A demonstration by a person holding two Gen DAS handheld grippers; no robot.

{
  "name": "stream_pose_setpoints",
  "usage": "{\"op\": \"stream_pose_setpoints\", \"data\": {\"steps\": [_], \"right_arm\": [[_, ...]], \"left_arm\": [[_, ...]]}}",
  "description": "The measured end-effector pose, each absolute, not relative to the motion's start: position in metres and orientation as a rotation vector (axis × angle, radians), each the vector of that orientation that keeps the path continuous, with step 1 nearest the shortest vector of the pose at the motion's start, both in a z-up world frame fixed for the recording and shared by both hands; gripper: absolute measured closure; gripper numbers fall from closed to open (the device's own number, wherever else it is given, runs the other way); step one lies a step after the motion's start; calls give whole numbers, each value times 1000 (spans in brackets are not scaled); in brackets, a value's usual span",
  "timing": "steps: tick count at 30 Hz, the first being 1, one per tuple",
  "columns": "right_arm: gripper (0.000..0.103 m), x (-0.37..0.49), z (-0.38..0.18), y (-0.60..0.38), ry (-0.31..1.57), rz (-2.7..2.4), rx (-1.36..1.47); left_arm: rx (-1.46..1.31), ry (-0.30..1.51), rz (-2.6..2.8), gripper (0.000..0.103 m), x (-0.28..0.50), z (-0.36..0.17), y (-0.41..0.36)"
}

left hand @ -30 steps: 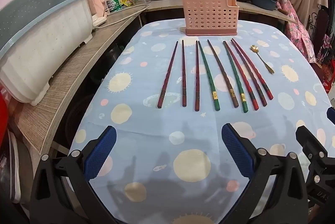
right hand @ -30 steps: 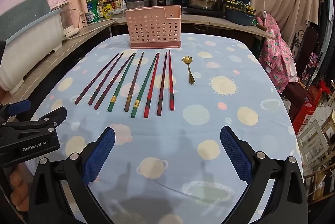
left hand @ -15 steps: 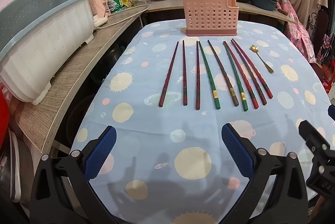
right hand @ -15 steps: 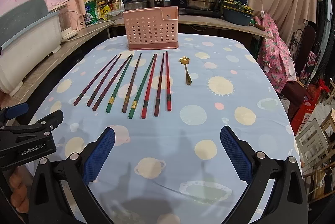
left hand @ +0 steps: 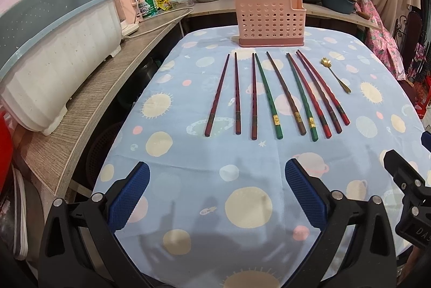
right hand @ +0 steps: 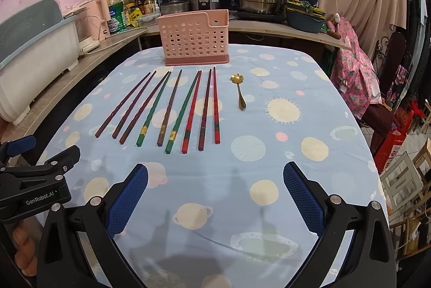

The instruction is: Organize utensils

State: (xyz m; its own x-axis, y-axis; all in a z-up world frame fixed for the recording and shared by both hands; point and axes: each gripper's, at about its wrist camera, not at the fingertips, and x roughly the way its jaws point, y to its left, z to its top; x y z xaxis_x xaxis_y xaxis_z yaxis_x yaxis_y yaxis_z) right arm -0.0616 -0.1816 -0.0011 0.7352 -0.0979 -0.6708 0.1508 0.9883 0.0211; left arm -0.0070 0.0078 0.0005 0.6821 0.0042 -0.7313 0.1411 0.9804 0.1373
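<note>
Nothing is yet held. Both handheld grippers are seen hovering over the near end of a table covered in a light blue cloth (left hand: pixel 188 158) printed with suns and planets. The left gripper (left hand: pixel 216 193) has its blue-padded fingers spread wide apart with only cloth between them, and the right gripper (right hand: pixel 215 193) is likewise held wide open and empty.

Nine chopsticks (left hand: pixel 272 96) are laid side by side in a row across the middle of the table, thin tips pointing away, thick ends toward the grippers. Most are dark red or maroon, two are green with gold bands (right hand: pixel 153 110), and one is brown. A small gold spoon (right hand: pixel 239 94) with a flower-shaped bowl is placed just to the right of the row, apart from the last chopstick. A pink perforated utensil holder (right hand: pixel 195 41) is stood upright at the far end of the table, beyond the chopstick tips; its inside cannot be seen.

By judgement, the task is at its very start: no utensil appears moved, and the approach to a first pick is in hand. A reach forward is called for next, with the fingers closed across a thin, flat-lying stick, which is likely to roll or slip, before it is carried to the holder and dropped in upright.
</note>
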Motion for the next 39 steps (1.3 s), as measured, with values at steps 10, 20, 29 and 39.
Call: {"op": "stream_pose_setpoints", "data": {"steps": [10, 20, 29, 39], "right_arm": [[7, -62, -1, -182, 730, -140, 76], [7, -62, -1, -183, 731, -138, 78], [7, -61, -2, -181, 734, -133, 79], [7, -60, -3, -180, 736, -130, 81]], "left_arm": [[190, 815, -81, 7, -8, 2, 7], [189, 812, -80, 7, -8, 2, 7], [190, 811, -81, 7, -7, 2, 8], [190, 810, -80, 7, -7, 2, 7]]}}
